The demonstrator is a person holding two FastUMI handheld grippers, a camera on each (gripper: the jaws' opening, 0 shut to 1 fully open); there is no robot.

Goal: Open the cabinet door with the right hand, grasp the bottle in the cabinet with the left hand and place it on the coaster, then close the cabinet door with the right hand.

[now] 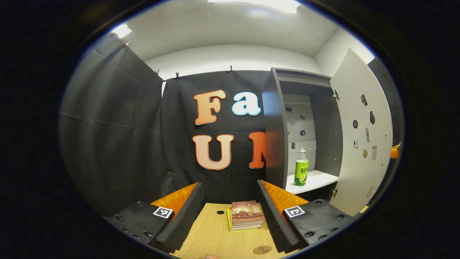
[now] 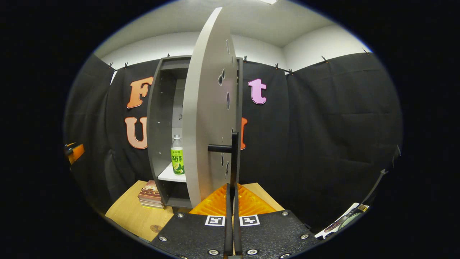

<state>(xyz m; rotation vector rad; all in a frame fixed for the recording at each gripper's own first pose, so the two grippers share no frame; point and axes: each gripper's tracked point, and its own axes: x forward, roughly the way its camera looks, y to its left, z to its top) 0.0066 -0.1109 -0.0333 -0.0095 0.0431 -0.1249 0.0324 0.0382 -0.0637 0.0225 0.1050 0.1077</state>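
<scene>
Left hand-held gripper (image 1: 230, 212) is wide open over the desk (image 1: 212, 233); right hand-held gripper (image 2: 231, 201) is pinched together at the door handle (image 2: 233, 154). Bottle (image 1: 301, 169) stands upright on the cabinet shelf (image 1: 316, 178), so I should reach in level.

Black cloth (image 1: 118, 144) hangs on clips along the booth's walls, and above it the wall (image 1: 230, 57) and ceiling (image 1: 230, 25) are white. Two ceiling lights (image 1: 266, 3) are bright. The wooden bench (image 1: 215, 233) below carries a small stack of books (image 1: 246, 215)
</scene>
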